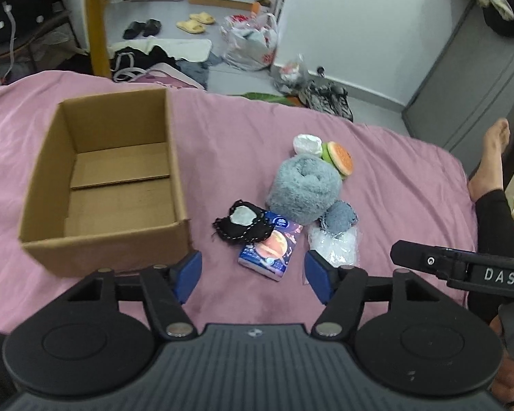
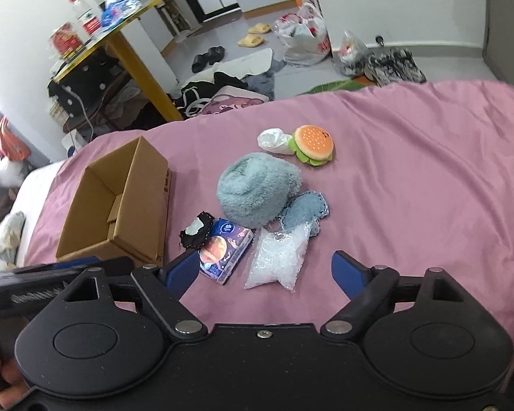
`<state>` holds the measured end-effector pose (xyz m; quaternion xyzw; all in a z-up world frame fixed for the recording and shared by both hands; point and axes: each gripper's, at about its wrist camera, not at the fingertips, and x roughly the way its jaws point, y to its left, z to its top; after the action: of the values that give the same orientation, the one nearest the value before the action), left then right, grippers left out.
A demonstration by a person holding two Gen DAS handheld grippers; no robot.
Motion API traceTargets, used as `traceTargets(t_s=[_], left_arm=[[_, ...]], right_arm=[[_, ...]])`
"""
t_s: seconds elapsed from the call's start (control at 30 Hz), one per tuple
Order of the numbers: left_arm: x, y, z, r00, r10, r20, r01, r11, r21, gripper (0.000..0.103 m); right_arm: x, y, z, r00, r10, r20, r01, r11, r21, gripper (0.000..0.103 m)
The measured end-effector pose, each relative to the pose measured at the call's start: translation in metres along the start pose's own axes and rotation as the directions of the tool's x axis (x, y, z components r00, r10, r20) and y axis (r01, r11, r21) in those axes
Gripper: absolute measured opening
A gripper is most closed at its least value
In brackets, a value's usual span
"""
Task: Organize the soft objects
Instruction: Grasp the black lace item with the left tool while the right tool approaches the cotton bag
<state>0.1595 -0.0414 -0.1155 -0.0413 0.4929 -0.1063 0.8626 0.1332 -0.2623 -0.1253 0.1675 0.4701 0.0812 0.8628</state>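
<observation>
Both the left tool (image 1: 253,275) and right tool (image 2: 265,275) hover wide apart and empty above the pink bed (image 2: 411,157). The soft things, among them a fluffy blue towel (image 2: 253,188) and burger plush (image 2: 313,144), lie clustered beside the empty cardboard box (image 1: 109,178).

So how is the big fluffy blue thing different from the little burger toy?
The fluffy blue bundle is far bigger than the burger toy. The bundle is one pale blue-grey colour and shaggy; the burger toy is orange with a green frill and looks smooth. The bundle sits mid-pile touching a smaller blue piece; the burger lies at the far end beside a white bag. Both look soft and rest on the pink sheet.
</observation>
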Motion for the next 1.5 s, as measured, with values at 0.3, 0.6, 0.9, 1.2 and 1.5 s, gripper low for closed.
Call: traceTargets(t_s=[0.3,0.6,0.9,1.2,1.5], left_arm=[[0.044,-0.007,0.016,0.998,0.009,-0.061,-0.006,0.999,0.045,0.057],[0.076,-0.008,0.026,0.995,0.034,-0.093,-0.029,0.998,0.058,0.054],[0.094,-0.022,0.032,0.994,0.073,-0.082,-0.065,0.994,0.092,0.054],[0.112,-0.02,0.021,0.984,0.147,-0.099,-0.151,0.988,-0.027,0.054],[0.115,-0.008,0.017,0.982,0.175,-0.073,-0.186,0.968,-0.171,0.042]], right_arm=[[0.021,-0.017,0.005,0.999,0.009,-0.052,-0.002,0.991,0.132,0.08],[0.053,-0.017,0.009,0.992,0.01,-0.126,0.012,0.985,0.17,0.078],[0.075,-0.023,0.01,0.984,-0.032,-0.178,0.066,0.98,0.189,0.078],[0.093,-0.035,0.003,0.972,-0.035,-0.232,0.097,0.961,0.26,0.076],[0.104,-0.029,-0.002,0.974,-0.059,-0.22,0.115,0.962,0.25,0.061]])
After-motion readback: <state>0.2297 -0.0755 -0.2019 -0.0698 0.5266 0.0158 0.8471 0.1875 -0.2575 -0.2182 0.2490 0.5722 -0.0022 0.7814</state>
